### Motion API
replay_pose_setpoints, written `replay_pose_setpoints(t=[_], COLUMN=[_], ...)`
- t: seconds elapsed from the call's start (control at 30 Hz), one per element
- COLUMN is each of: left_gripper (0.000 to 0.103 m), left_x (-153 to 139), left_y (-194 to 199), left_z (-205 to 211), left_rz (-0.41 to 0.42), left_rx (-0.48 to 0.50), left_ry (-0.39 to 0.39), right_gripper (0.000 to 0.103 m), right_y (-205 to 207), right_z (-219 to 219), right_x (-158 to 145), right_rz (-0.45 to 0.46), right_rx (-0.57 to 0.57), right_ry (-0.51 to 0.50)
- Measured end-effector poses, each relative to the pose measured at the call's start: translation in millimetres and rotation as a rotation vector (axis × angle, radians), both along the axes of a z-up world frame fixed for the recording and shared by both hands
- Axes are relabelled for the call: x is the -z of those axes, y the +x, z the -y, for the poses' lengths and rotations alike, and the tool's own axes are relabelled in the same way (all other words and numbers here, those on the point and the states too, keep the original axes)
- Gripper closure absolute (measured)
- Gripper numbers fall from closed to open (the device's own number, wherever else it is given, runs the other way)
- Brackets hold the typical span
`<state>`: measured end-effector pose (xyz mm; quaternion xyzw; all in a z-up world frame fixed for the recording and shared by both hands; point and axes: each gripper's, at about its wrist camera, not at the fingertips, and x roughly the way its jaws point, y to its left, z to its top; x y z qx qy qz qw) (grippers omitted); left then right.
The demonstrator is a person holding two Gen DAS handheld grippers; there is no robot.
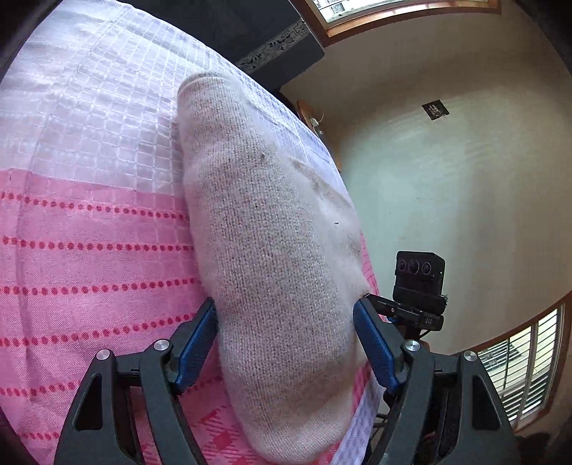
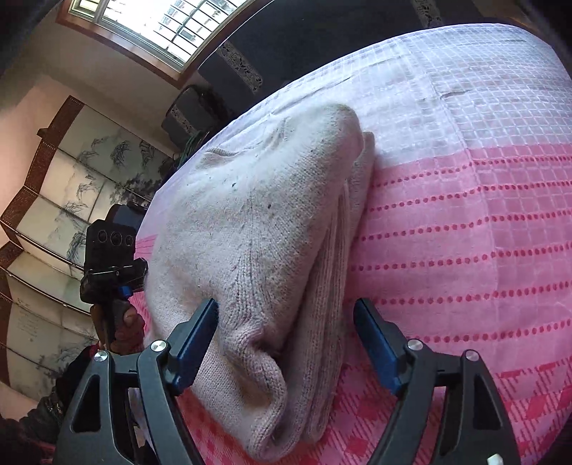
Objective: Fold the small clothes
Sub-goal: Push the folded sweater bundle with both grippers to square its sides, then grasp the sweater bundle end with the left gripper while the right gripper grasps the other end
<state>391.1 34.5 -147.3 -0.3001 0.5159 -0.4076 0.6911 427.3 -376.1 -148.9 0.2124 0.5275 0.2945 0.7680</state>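
A pale pink knitted garment lies folded in layers on a pink and white cloth. My left gripper is open, its blue fingers on either side of the garment's near end, not closed on it. In the right wrist view the same garment shows stacked folds along its right edge. My right gripper is open around the garment's near folded corner, left finger against the knit, right finger over the cloth. The other gripper, held by a hand, shows at the garment's left.
The pink dotted and checked cloth covers the surface. A dark cabinet stands behind it. A painted folding screen and a window are at the left. The other gripper's camera sits beyond the cloth's right edge.
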Motion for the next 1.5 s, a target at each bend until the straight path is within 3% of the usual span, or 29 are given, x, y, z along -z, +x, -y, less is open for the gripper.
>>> replay_pose_setpoints(t=[0.1,0.17,0.27,0.37,0.4,0.43,0.47,0.57,0.93,1.27,1.5], left_gripper=[0.02,0.011,0.008,0.009,0.009,0.017,0.037,0.048,0.051,0.051,0.051], left_x=[-5,-7,-9,-12,-13,-15,-14,-16,-53,-72,-84], left_y=[4,2,1,-2,-6,-8,-9,-14,-91,-147,-178], left_z=[9,15,21,36,40,42,43,41,42,9,-17], left_rz=[0.002,0.004,0.003,0.056,0.073,0.091,0.105,0.131,0.385,0.451,0.482], left_rx=[0.027,0.028,-0.018,-0.046,-0.054,-0.058,-0.059,-0.073,-0.138,-0.197,-0.229], left_ry=[0.035,0.042,0.109,0.193,0.218,0.252,0.302,0.322,0.569,0.716,0.761], right_gripper=[0.026,0.025,0.023,0.023,0.028,0.045,0.052,0.058,0.066,0.066,0.066], right_y=[17,19,18,15,13,13,12,12,-23,-59,-72], right_z=[-9,-16,-26,-32,-32,-32,-30,-28,-70,-109,-136], right_x=[5,7,8,10,11,13,17,17,-16,-25,-30], right_rz=[-0.016,-0.01,0.023,0.051,0.061,0.063,0.043,0.038,0.127,0.155,0.158], right_rx=[-0.021,-0.029,-0.033,-0.02,-0.014,-0.001,0.015,0.049,0.069,0.035,0.007], right_ry=[0.068,0.093,0.099,0.083,0.073,0.056,0.072,0.096,0.118,0.166,0.179])
